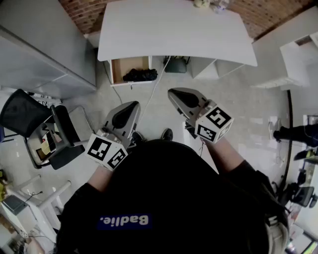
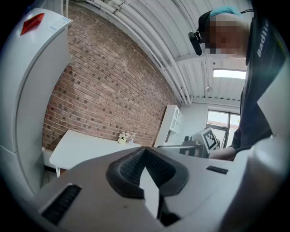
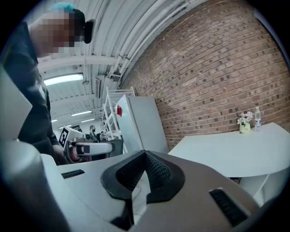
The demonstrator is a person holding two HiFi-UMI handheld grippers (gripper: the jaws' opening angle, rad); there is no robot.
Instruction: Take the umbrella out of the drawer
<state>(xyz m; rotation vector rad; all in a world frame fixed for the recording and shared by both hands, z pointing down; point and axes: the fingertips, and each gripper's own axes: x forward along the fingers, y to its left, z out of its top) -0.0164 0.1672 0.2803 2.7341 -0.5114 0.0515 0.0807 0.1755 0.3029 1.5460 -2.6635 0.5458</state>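
A black folded umbrella (image 1: 140, 75) lies in an open wooden drawer (image 1: 119, 67) under the white table (image 1: 174, 30). My left gripper (image 1: 133, 105) and my right gripper (image 1: 173, 93) are held side by side in the air, well short of the drawer and pointing toward it. In the left gripper view the left gripper (image 2: 145, 152) has its jaws together with nothing between them. The right gripper (image 3: 145, 156) looks the same in its own view, shut and empty. Neither gripper view shows the umbrella or the drawer.
A black office chair (image 1: 30, 119) stands at the left beside a tall white cabinet (image 1: 39, 44). A small flower pot (image 1: 201, 3) and a bottle (image 1: 220, 5) sit at the table's far edge. A cable (image 1: 151, 94) runs across the floor from the table.
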